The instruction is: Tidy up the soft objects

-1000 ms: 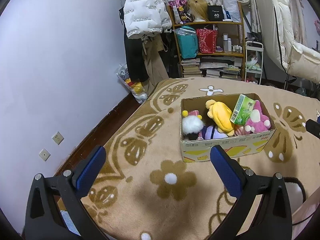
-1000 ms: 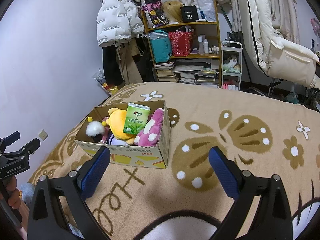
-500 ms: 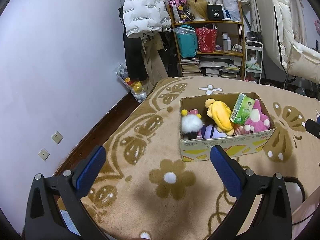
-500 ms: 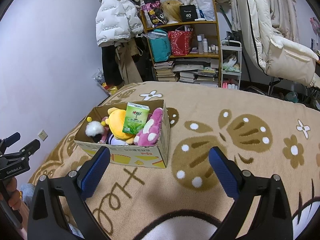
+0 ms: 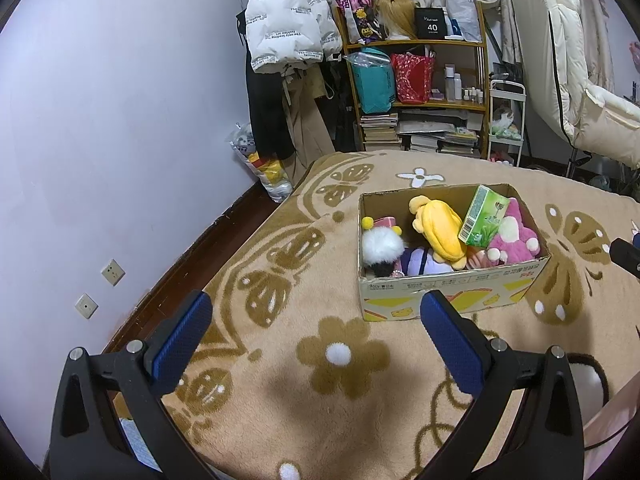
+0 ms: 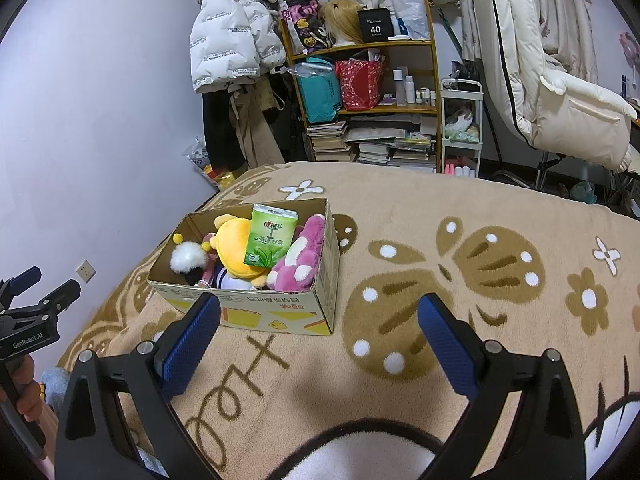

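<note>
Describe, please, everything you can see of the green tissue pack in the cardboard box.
The green tissue pack is a soft, glossy rectangular packet, light green with white at the top, printed with dark characters and green leaves near its lower edge. It stands tilted on end, leaning against the yellow plush toy on one side and the pink plush toy on the other. Its top rises above the rim of the cardboard box. It looks sealed and uncrushed. Neither gripper touches it.
</note>
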Motion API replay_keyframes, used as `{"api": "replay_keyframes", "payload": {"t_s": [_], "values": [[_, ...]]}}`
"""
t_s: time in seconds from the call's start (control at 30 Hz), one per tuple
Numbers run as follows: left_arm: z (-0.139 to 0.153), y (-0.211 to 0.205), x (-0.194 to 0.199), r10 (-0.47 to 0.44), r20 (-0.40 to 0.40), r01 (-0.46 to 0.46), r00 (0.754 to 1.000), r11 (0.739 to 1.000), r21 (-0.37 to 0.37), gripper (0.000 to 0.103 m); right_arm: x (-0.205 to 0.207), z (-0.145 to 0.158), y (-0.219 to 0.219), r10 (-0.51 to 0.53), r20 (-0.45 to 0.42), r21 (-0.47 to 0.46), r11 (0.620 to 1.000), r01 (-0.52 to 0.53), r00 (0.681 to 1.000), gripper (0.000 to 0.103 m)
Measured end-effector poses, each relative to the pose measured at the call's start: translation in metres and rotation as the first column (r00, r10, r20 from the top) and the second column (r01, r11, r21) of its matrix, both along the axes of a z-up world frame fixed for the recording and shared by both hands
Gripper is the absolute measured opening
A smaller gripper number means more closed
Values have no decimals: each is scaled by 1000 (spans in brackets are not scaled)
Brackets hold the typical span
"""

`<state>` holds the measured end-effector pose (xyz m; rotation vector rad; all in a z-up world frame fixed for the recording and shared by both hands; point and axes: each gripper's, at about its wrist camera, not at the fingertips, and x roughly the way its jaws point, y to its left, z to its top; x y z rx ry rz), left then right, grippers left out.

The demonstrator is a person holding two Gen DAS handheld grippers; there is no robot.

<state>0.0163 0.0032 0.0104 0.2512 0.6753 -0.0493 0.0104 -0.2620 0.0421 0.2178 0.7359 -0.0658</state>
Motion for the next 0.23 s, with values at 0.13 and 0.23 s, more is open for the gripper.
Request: {"api": "replay_keyframes", "payload": {"t_s": [0.13, 0.23], "values": [[0, 0, 0, 0, -1, 0, 1000, 1000, -1, 103, 0, 0, 0, -1, 1, 0, 1000, 1, 1000, 103], [0, 0, 0, -1, -1, 1, 1000, 1000, -2, 103, 0, 0, 0, -1, 0, 0, 1000, 1, 1000, 103]]}}
